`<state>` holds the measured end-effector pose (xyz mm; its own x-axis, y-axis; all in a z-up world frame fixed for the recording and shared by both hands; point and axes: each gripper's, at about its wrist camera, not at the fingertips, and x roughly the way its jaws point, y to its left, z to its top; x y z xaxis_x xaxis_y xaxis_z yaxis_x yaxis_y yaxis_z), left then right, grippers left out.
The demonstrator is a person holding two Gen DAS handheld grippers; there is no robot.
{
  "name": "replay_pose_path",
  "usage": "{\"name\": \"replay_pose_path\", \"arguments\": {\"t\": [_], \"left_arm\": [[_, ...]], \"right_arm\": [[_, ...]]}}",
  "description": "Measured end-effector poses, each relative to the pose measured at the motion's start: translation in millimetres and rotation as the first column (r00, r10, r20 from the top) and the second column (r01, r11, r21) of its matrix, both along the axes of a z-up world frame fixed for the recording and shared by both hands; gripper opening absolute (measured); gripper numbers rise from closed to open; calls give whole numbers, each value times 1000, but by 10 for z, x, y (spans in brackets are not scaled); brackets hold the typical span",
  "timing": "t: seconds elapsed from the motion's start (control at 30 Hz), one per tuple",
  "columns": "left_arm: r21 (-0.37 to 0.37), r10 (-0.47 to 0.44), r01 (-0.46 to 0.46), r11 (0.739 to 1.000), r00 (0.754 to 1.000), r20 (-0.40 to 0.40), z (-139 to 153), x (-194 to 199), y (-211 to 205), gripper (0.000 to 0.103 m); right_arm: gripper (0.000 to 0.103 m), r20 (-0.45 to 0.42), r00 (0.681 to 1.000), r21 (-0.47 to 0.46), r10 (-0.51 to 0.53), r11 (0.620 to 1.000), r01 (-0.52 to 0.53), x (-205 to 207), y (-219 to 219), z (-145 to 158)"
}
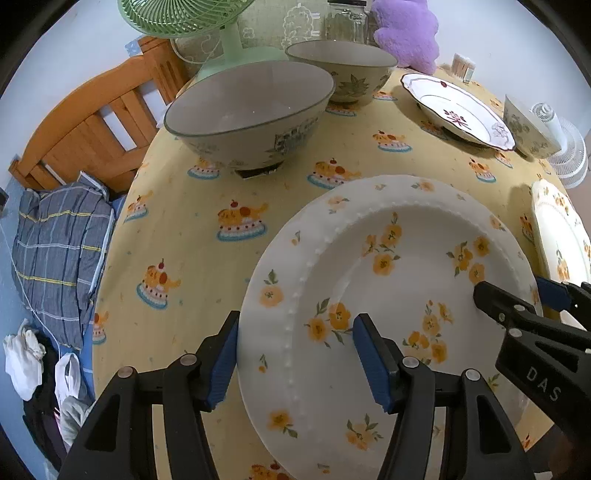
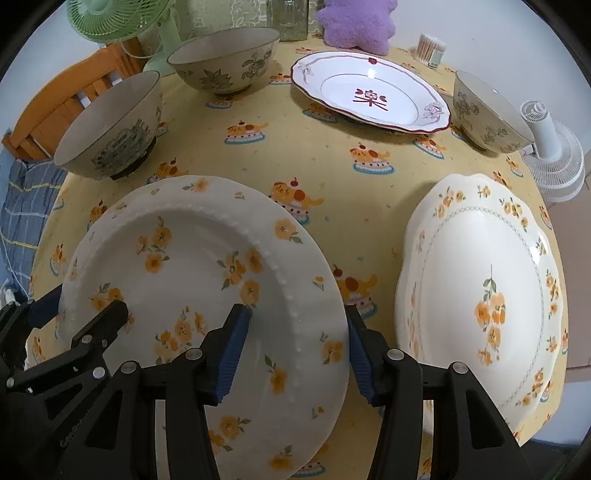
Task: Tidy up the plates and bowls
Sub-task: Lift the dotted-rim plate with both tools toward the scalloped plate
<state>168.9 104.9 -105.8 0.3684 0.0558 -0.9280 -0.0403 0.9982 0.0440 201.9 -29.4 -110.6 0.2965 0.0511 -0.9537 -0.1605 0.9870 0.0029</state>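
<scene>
A white beaded plate with orange flowers [image 1: 388, 280] [image 2: 192, 266] lies near the front of the table. My left gripper [image 1: 295, 358] is open, its fingers on either side of the plate's left rim. My right gripper [image 2: 299, 350] is open astride the plate's right rim; it also shows in the left wrist view [image 1: 524, 299]. A scalloped orange-flower plate [image 2: 480, 291] lies to the right. A red-edged plate [image 2: 373, 92] lies at the back. Two large bowls [image 2: 110, 125] [image 2: 225, 59] stand back left and a small bowl [image 2: 487, 110] back right.
A yellow tablecloth [image 2: 325, 155] covers the round table. A green fan [image 1: 192, 18], a glass jar [image 2: 291, 18], a purple plush [image 2: 354, 22] and a cotton-swab box [image 2: 430, 46] line the back edge. A white fan [image 2: 550, 151] stands at right. A wooden chair [image 1: 96, 122] is at left.
</scene>
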Motion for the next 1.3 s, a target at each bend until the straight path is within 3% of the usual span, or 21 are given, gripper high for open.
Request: {"name": "replay_pose_path", "arguments": {"t": [0.13,0.63,1.3], "left_arm": [[1,7,-7,1000,1000,-5,-11,27,-18,64],[-62,20,-25,998,997,-69,48,-87,98,61],[-58,-55,56,997,998,19,432,-290,-95,60]], "right_arm": [[61,2,1000,-21,5,1000,-5,0,54,-25],[62,-18,1000,-66,-12,998,11,-112,151,100],[62,51,996,-31,-74,997,75,-462,-92,466]]}}
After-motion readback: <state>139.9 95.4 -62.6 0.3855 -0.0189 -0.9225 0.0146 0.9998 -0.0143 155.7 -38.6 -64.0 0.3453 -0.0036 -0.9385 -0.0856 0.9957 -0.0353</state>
